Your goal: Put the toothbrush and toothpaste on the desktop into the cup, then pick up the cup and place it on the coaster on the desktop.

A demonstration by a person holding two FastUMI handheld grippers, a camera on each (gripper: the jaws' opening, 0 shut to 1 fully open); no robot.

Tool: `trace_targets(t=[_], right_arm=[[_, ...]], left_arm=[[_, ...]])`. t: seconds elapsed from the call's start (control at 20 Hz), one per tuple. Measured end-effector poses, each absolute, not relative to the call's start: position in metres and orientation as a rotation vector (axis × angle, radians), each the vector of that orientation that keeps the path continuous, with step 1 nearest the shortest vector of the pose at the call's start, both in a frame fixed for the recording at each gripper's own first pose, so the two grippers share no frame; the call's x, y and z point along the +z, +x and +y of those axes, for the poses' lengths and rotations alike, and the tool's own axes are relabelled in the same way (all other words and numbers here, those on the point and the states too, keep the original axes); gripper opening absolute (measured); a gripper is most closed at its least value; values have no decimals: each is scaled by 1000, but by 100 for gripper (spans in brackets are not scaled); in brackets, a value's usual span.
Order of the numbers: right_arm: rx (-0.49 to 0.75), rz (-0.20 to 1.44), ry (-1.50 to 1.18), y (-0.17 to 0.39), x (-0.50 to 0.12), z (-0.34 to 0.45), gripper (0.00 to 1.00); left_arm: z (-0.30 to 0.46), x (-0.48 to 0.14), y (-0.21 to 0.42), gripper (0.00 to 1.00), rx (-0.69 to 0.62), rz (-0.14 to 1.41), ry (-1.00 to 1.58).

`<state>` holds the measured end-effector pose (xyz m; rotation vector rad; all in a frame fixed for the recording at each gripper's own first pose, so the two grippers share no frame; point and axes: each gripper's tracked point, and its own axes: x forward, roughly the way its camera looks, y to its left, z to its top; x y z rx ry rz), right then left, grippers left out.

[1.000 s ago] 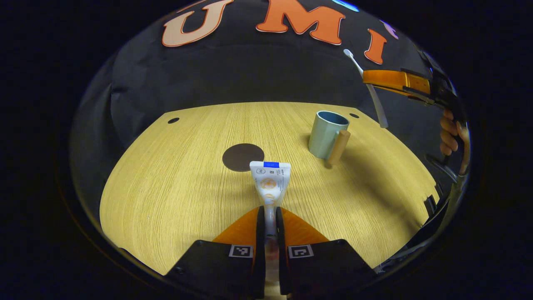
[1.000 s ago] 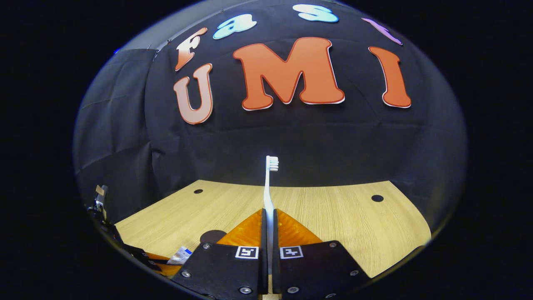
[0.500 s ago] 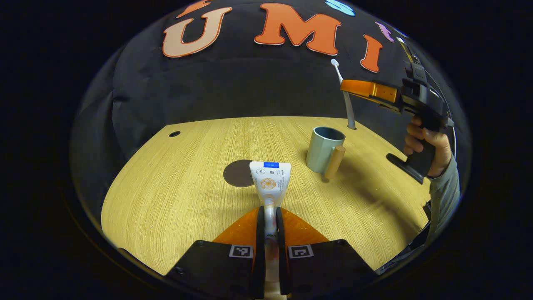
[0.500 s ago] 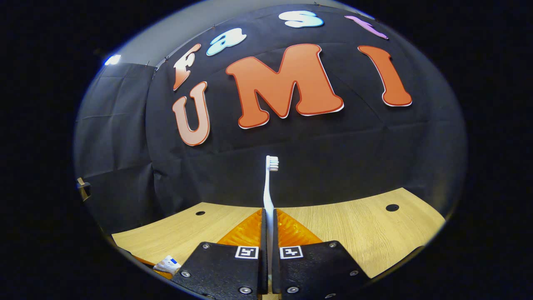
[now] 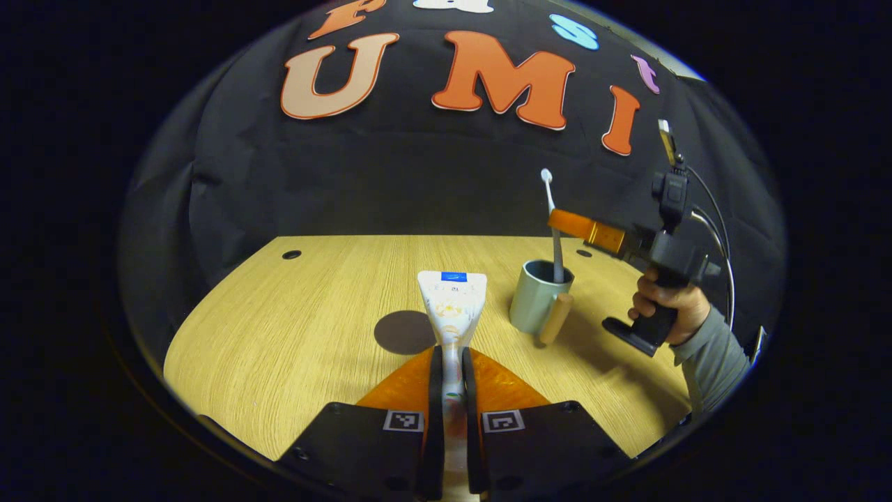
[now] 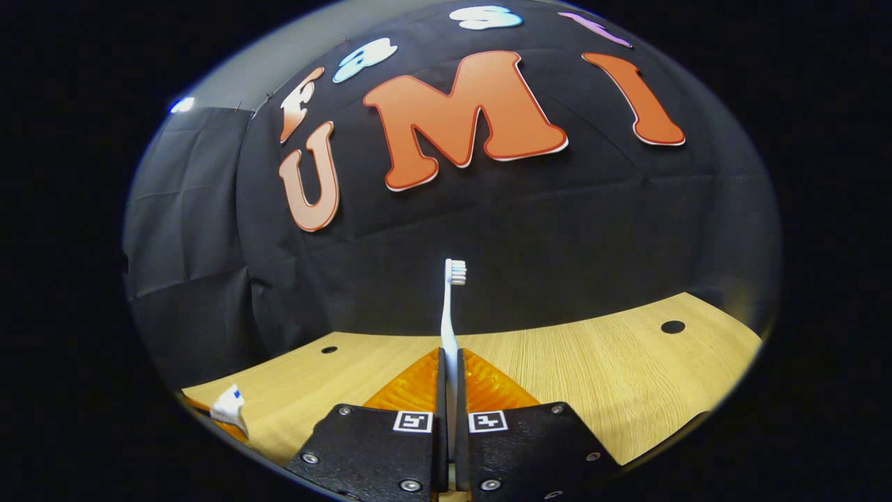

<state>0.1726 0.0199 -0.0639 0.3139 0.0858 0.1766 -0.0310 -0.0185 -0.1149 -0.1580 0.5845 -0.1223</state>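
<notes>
Toothbrush stands near upright in our right tool, both fingers clamped on it, its lower end inside the cup. Our left tool grips the toothpaste, with the cup ahead and to the right.

Recording booth: black cloth wall behind bare wooden desktop.

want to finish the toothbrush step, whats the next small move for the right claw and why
Probably open the right claw and let go. In the left gripper view the toothbrush stands upright with its lower end already inside the cup, both fingers pressed on its handle. Released there, it should drop in and lean on the rim. The left claw grips the toothpaste, which goes next.
</notes>
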Motion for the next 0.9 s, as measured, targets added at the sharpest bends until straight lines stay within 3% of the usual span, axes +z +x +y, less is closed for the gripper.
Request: trace_targets(t=[0.75, 0.9], right_arm=[[169, 182, 378, 149, -97, 13, 7], [183, 200, 380, 136, -99, 8, 13]], left_arm=[[-71, -49, 53, 16, -212, 289, -231], [-89, -30, 67, 16, -234, 226, -240]])
